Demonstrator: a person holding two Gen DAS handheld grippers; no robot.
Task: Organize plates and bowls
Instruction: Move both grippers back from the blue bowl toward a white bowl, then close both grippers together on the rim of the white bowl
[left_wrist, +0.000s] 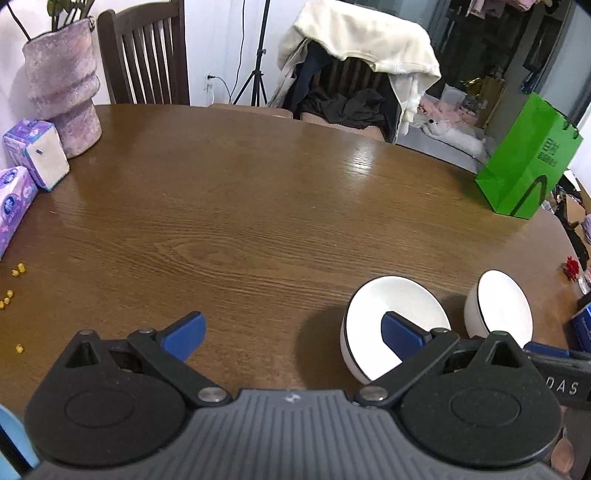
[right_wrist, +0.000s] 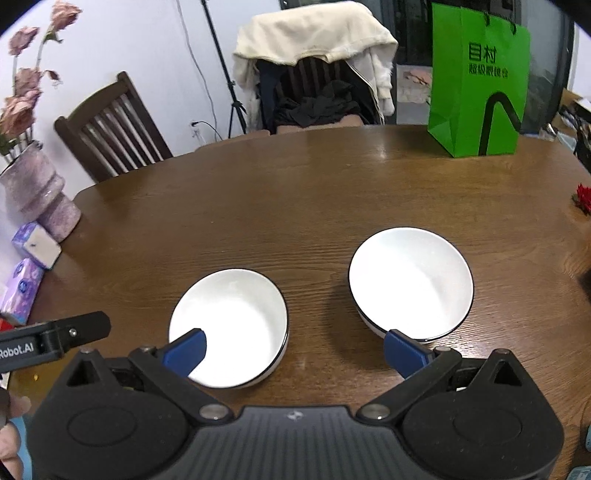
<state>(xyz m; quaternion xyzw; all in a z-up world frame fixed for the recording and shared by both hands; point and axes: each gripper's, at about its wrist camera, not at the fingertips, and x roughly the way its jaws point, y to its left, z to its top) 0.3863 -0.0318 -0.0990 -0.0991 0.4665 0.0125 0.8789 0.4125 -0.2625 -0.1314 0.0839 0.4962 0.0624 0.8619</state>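
Lettering reading "Robot.AI" marks your left gripper (right_wrist: 55, 339) where it shows in the right view; "DAS" shows, cut off, on your right gripper (right_wrist: 295, 350). Both sets of blue fingers (left_wrist: 184, 334) are spread wide, holding nothing. Two round white bowls with thin dark rims, near bowl (right_wrist: 229, 328) and far bowl (right_wrist: 410, 282), sit apart on the wood-grain surface (right_wrist: 295, 206). A glossy green bag (right_wrist: 478, 81) carries print you cannot read clearly.

Two white bowls stand upright and empty on the brown wooden table — each with a thin dark line around its rim. The nearer bowl (right_wrist: 229, 328) sits to the left; the farther bowl (right_wrist: 410, 283) sits to its right, a strip of bare wood between them — apart, not touching, not stacked.
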